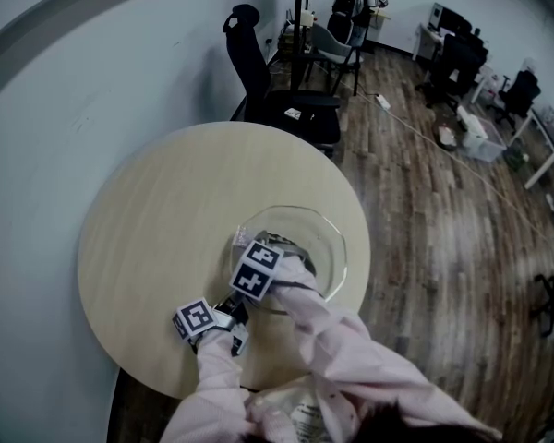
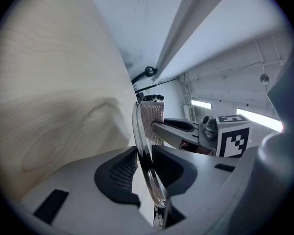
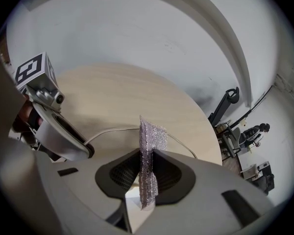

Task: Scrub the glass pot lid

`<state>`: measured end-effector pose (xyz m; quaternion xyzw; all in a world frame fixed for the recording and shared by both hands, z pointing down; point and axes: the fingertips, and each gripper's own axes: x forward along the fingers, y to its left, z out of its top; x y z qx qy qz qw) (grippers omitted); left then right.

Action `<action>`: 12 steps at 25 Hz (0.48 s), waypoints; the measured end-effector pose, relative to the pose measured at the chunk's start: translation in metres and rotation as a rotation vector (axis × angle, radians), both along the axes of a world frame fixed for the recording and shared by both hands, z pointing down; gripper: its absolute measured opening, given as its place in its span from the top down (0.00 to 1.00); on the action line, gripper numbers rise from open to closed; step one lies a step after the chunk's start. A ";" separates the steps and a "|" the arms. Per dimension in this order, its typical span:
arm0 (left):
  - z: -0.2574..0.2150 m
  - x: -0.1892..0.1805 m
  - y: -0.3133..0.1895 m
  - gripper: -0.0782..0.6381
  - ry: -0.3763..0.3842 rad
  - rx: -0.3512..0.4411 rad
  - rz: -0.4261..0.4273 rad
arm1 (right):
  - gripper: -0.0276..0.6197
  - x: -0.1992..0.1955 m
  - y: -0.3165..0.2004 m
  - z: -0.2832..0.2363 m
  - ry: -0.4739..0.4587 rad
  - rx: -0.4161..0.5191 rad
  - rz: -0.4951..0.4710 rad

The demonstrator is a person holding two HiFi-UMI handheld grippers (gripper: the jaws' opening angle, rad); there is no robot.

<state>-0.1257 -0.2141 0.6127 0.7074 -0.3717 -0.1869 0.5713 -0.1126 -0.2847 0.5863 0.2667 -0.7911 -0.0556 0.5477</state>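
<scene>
Wood-plank flooring, black office chairs and desks fill the room beyond a round pale wooden table (image 1: 166,220) in the head view. On the table's near-right part, close to the person, rests the clear domed glass pot lid (image 1: 325,238). The left gripper (image 1: 231,307), over the table's near edge, reaches almost level to the lid's rim, apparently to steady it. The right gripper (image 1: 279,250) tilts steeply down over the glass so its pad can rub there. Pink sleeves (image 1: 332,340) cover both arms. In the left gripper view the table rises as a pale wall at the left, and the two dark jaws are clamped on the lid's thin rim, with the glass edge-on between them. This grip likely stops the lid sliding across the table under scrubbing. Just beyond, a silvery mesh scrubbing pad (image 2: 152,119) sits against the glass, as far as I can tell. In the right gripper view, looking down on the table, the jaws are pressed together on that pad. It stands past the tips as a thin sheet, its free end left to meet the lid. No brand, label or readable word shows in any view. The only print is the black-and-white square markers on each gripper's cube (image 2: 232,141), and they spell nothing.
</scene>
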 end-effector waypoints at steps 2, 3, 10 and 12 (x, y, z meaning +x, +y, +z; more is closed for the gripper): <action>0.001 0.000 0.000 0.77 -0.003 0.001 0.002 | 0.83 -0.001 0.001 0.000 -0.002 0.000 -0.002; 0.001 0.000 -0.001 0.77 -0.005 0.000 0.002 | 0.83 -0.001 0.001 -0.001 -0.003 0.000 -0.003; 0.000 0.000 0.000 0.77 -0.008 -0.002 0.007 | 0.83 -0.006 0.011 -0.002 -0.011 -0.007 -0.022; -0.001 0.000 0.001 0.77 -0.010 -0.003 0.006 | 0.83 -0.007 0.014 -0.003 -0.014 -0.012 -0.026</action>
